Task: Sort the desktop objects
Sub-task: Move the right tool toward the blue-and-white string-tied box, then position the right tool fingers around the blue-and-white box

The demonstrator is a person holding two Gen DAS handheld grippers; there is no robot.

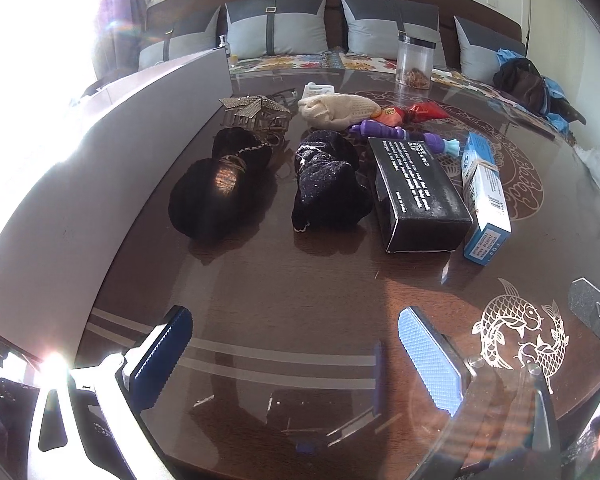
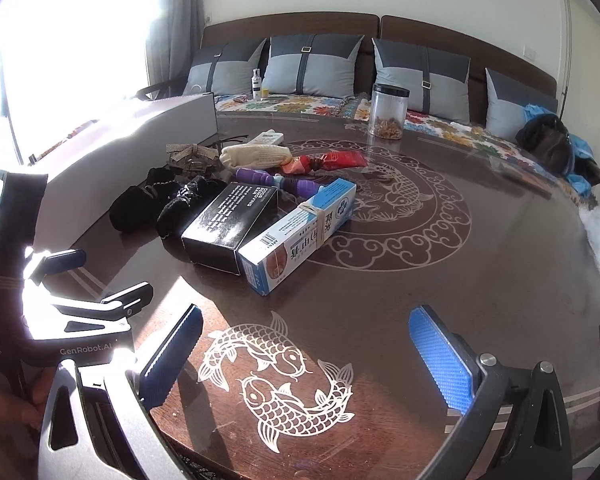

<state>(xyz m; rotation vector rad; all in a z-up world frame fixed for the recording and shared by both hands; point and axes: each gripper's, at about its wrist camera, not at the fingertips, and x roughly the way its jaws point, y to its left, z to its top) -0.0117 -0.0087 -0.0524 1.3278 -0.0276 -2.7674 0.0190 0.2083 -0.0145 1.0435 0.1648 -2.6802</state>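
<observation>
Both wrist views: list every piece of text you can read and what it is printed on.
"ODOR REMOVING BAR": black box; smaller lines beneath too small to read.
"GenRobot.AI": left gripper body.
Blue-and-white box: Chinese characters and barcode digits, too blurred to read.
Red snack packets: print unreadable.

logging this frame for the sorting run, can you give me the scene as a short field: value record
surface: round dark wooden table with fish inlay
left gripper: open, holding nothing, above the near table edge
right gripper: open, holding nothing, above the fish motif
boxes: black box beside blue-and-white box, side by side
soft items: two black knit pieces, cream knit glove
other items: purple toy, red snack wrapper
far side: clear jar, black lid on
sorted so far: nothing visibly grouped
</observation>
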